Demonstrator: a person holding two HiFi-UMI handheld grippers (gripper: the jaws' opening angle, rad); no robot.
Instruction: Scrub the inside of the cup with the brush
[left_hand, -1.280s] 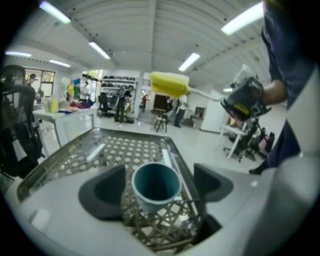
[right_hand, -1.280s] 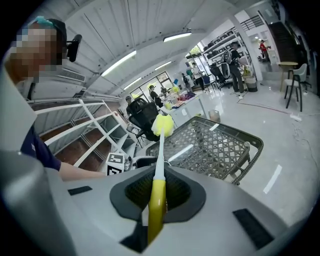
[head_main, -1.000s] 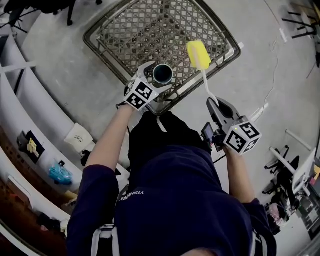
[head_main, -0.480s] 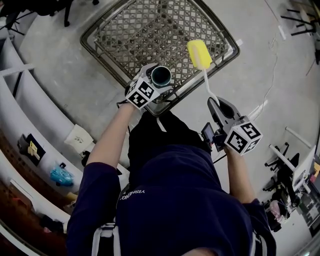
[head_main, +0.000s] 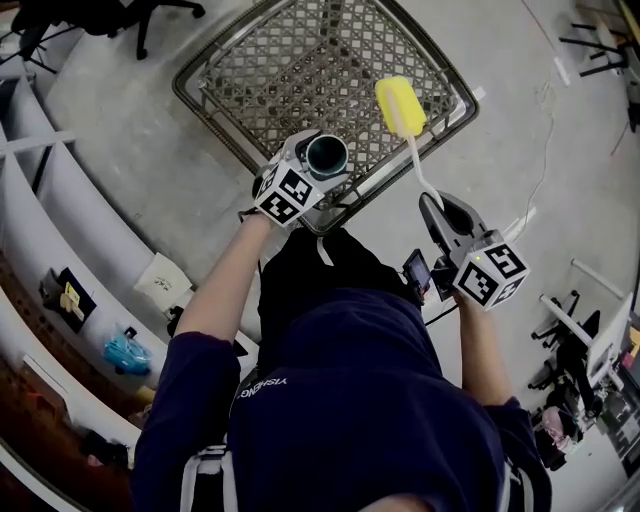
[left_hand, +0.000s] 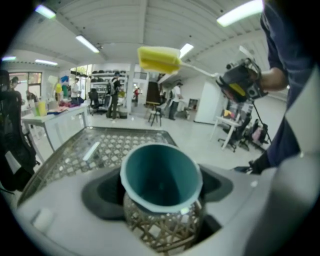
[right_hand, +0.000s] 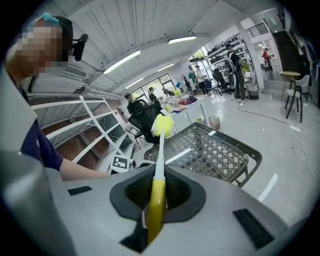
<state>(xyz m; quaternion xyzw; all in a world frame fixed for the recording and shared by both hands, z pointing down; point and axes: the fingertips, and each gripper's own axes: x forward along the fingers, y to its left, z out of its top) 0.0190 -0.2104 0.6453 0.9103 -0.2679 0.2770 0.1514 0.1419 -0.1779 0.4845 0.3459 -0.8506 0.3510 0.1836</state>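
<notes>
Left gripper (head_main: 310, 166), jaws wide and just closing slightly, clasps the teal cup (left_hand: 161, 177) above the mesh table's (head_main: 300, 70) near corner; right gripper (head_main: 447, 215) pinches the brush (right_hand: 159, 165) handle, its yellow head apparently apart from the cup, over the table's right edge.

cup (left_hand: 161, 180) in left claw (head_main: 322, 165) | brush (head_main: 399, 108) right of cup, apart | both seemingly above mesh table (head_main: 280, 60)
</notes>
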